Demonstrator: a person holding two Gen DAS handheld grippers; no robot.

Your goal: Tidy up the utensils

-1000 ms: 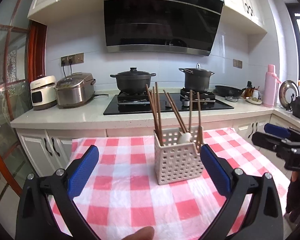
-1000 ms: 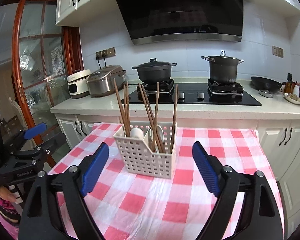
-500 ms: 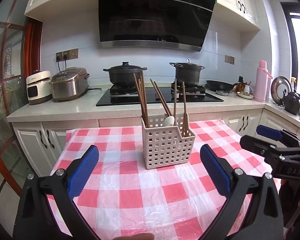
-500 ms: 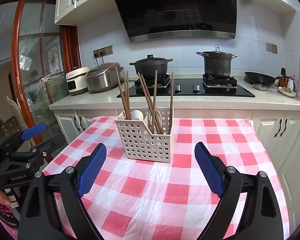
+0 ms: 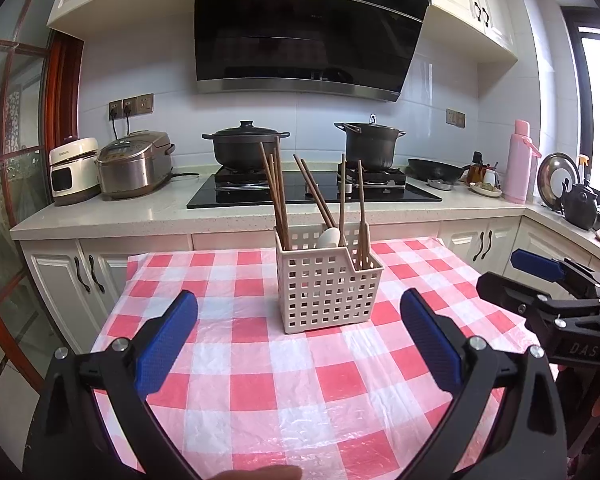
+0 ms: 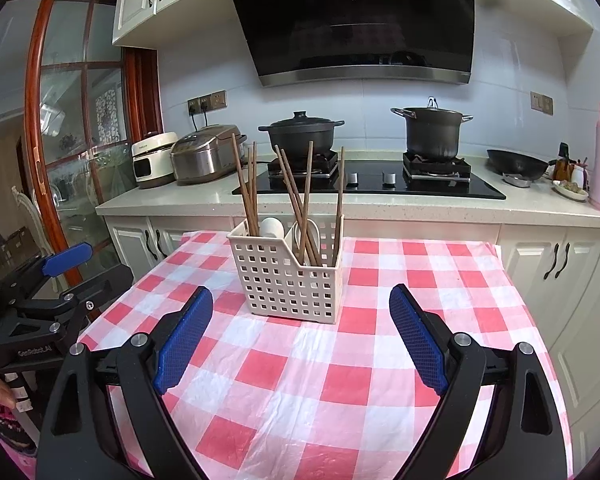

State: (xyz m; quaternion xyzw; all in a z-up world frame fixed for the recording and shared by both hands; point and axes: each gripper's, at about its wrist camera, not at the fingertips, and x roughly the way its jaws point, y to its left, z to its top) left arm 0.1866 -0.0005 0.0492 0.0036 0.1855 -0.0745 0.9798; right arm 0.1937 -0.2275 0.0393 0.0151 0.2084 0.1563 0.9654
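Observation:
A cream perforated utensil basket [image 5: 326,286] [image 6: 288,276] stands upright on the red-and-white checked tablecloth [image 5: 260,360] [image 6: 340,380]. Several brown chopsticks [image 5: 278,196] [image 6: 300,204] and white spoons [image 5: 329,237] [image 6: 272,227] stick out of it. My left gripper [image 5: 299,334] is open, held back from the basket with nothing between its blue pads. My right gripper [image 6: 301,330] is open too, just short of the basket and empty. Each gripper also shows at the edge of the other's view, the right gripper [image 5: 540,280] and the left gripper [image 6: 60,276].
Behind the table runs a counter [image 5: 140,216] with a black hob [image 5: 312,190], two dark pots [image 5: 246,148] [image 5: 370,144], rice cookers [image 5: 134,164], a wok [image 5: 436,168] and a pink flask [image 5: 518,162]. White cabinets stand below. A glass door [image 6: 80,152] is at the left.
Both grippers have drawn back from the basket, so it looks smaller and farther. Both stay open and empty. The basket and utensils have not moved.

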